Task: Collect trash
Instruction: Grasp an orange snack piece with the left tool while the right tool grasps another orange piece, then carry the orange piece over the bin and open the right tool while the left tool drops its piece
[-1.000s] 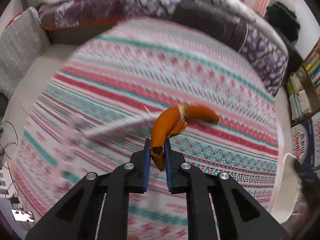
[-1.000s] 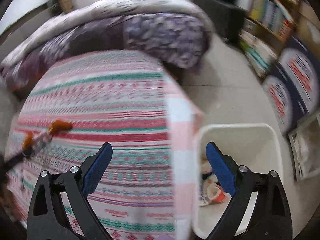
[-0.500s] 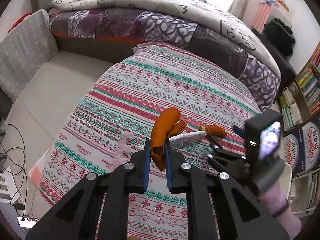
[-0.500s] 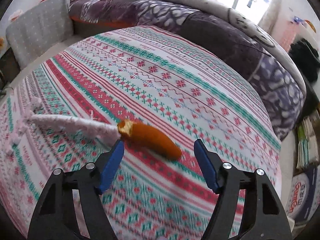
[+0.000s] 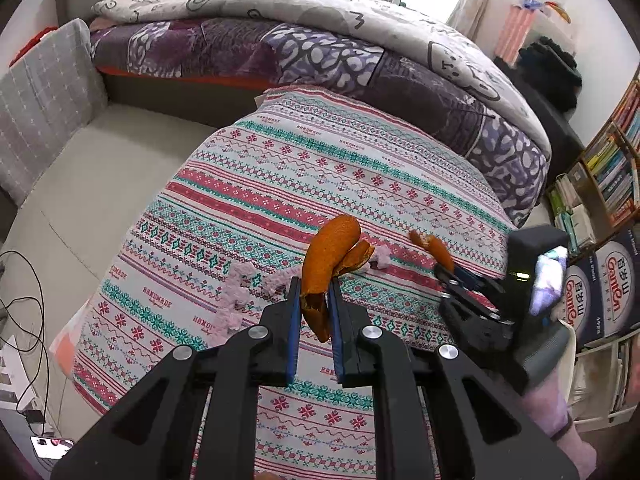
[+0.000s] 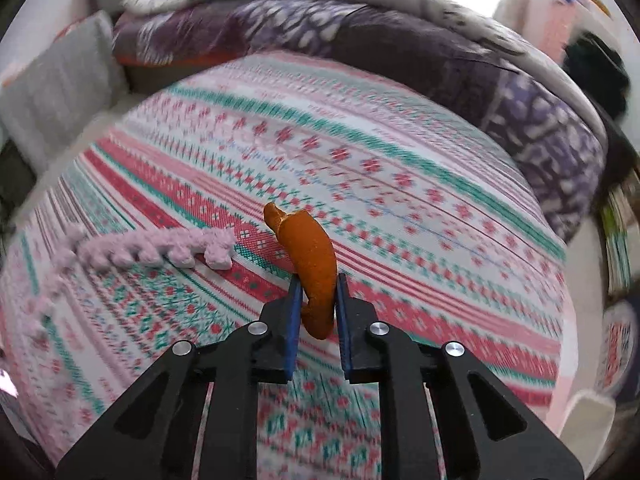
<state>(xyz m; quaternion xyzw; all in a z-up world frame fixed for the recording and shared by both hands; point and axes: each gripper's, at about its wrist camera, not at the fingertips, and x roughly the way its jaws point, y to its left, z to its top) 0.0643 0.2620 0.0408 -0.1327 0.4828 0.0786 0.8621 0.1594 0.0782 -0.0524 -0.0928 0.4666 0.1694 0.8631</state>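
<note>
A curled orange peel (image 5: 332, 248) hangs above the patterned cloth (image 5: 320, 160), with my left gripper (image 5: 314, 284) shut on its lower end. To its right, my right gripper (image 5: 444, 270) holds a second orange peel (image 5: 434, 246). In the right wrist view that gripper (image 6: 318, 280) has its jaws closing on this peel (image 6: 312, 248). The blue pads press on its lower part and the rest sticks up past the fingertips. A pink fluffy strip (image 6: 160, 248) lies on the cloth to the left of it.
A rolled purple and grey quilt (image 5: 320, 40) bounds the cloth at the back. Bookshelves (image 5: 612, 168) and printed boxes (image 5: 616, 284) stand on the right. A white bin's rim (image 6: 588, 412) shows at lower right. Cables (image 5: 20, 300) lie on the floor at left.
My right gripper swung from over the white bin to the cloth and closed on the second peel. My left gripper rose with its peel, then held still.
</note>
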